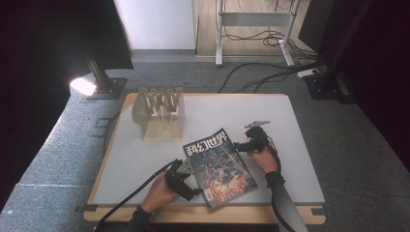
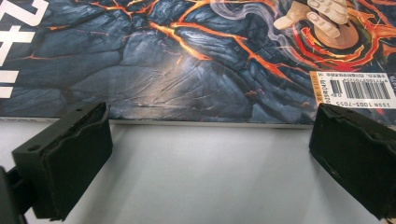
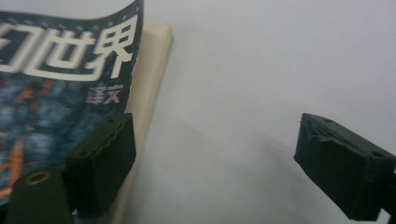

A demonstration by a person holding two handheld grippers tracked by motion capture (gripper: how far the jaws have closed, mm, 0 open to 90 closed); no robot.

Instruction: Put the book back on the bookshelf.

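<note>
One magazine (image 1: 220,166), its cover a dark lava scene with white Chinese title characters, lies flat at about 6 o'clock on the table (image 1: 290,145), its title end turned toward 12 o'clock. One pale wooden rack (image 1: 160,113) with a row of upright dividers, which I count as five though the view is coarse, stands at about 10 o'clock, well apart from the magazine.

White board with a light wood rim makes up the tabletop, set on grey carpet. Beyond it at 12 o'clock are a white wall panel, a metal desk frame (image 1: 254,29) and loose black cables (image 1: 270,72); dark stands flank the scene at both sides.

Two hands come in from 6 o'clock, each with a gripper. The left gripper (image 1: 186,186) rests at the magazine's lower left edge; in the left gripper view (image 2: 210,154) its jaws are spread wide over bare table, the cover's edge and barcode just beyond them. The right gripper (image 1: 241,145) sits at the magazine's upper right corner, wrist angled inward. In the right gripper view (image 3: 215,172) its jaws stand apart, one beside the lifted cover corner, nothing pinched.
</note>
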